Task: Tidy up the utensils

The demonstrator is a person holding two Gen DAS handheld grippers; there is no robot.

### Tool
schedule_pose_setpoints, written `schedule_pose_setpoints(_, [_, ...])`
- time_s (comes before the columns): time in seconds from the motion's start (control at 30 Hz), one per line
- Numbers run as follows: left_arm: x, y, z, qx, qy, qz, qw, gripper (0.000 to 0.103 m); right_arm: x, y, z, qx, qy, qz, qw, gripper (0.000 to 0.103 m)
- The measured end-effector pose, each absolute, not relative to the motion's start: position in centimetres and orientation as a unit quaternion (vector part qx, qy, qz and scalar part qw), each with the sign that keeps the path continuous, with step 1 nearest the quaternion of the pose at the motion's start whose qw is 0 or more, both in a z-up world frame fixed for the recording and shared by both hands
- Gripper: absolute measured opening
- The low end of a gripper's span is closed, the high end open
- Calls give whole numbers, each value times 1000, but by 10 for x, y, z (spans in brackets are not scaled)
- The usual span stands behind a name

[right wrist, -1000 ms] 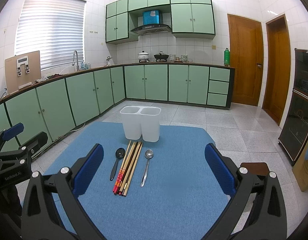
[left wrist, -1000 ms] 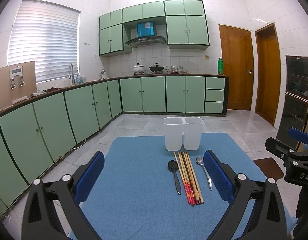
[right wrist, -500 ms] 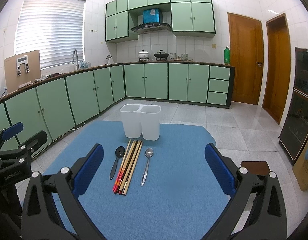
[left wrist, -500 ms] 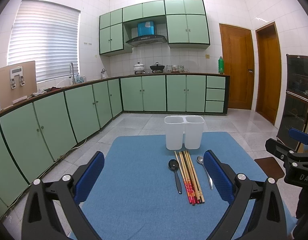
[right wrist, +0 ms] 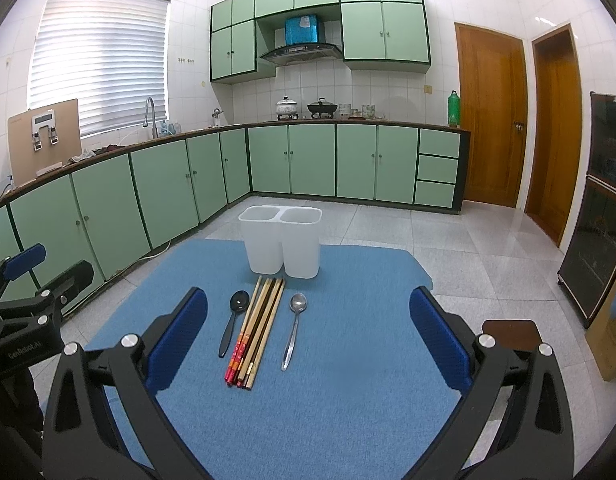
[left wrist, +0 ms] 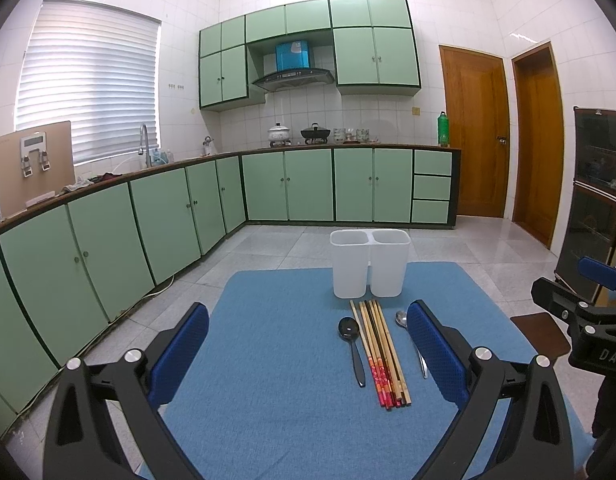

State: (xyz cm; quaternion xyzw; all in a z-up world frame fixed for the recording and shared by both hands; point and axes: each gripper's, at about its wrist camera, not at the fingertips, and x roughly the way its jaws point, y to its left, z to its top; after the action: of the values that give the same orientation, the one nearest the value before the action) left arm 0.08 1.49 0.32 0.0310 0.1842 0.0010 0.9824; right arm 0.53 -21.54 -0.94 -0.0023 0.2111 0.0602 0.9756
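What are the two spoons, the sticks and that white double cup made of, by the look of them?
Black spoon: probably plastic, dark and glossy.
Silver spoon: likely steel; it shines like a mirror.
Chopsticks: seemingly bamboo or wood, pale tan with a few dark ones, some with red patterned ends.
Two-compartment holder: likely plastic, white, slightly translucent and matte.

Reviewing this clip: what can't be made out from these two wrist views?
- Inside of the white two-compartment holder: both views look at it from low, so its walls hide any contents.
- Silver spoon handle, left wrist view: partly behind the left gripper right finger.
- Chopsticks: exact count unclear, packed too close.
- Right gripper: body cut off by the frame's lower edge.
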Motion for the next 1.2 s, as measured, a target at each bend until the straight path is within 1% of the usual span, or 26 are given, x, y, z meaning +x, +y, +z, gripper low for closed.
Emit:
schedule_pose_setpoints(0.1, [3, 12, 1, 31, 186, 2, 982, 97, 6, -216, -12, -3, 212, 60, 975, 98])
schedule_pose_setpoints(0.13, [3, 12, 1, 31, 187, 2, 982, 97, 7, -213, -21, -2, 214, 60, 975, 98])
schedule_pose_setpoints(0.57, [20, 5, -11, 34, 206, 4, 978, 97, 24, -212, -26, -1, 230, 58, 971, 98])
schedule_pose_setpoints(0.77, [37, 4, -19, 36, 222, 4, 974, 97, 45, -212, -37, -5, 248, 53, 967, 98])
schedule_pose_setpoints(0.93, [71, 8, -37, 42, 252, 15, 967, 97, 77, -212, -56, -19, 273, 44, 961, 98])
schedule_pose_setpoints(1.2, [144, 22, -82, 44, 320, 36, 946, 97, 153, -214, -102, 6, 350, 49, 935, 98])
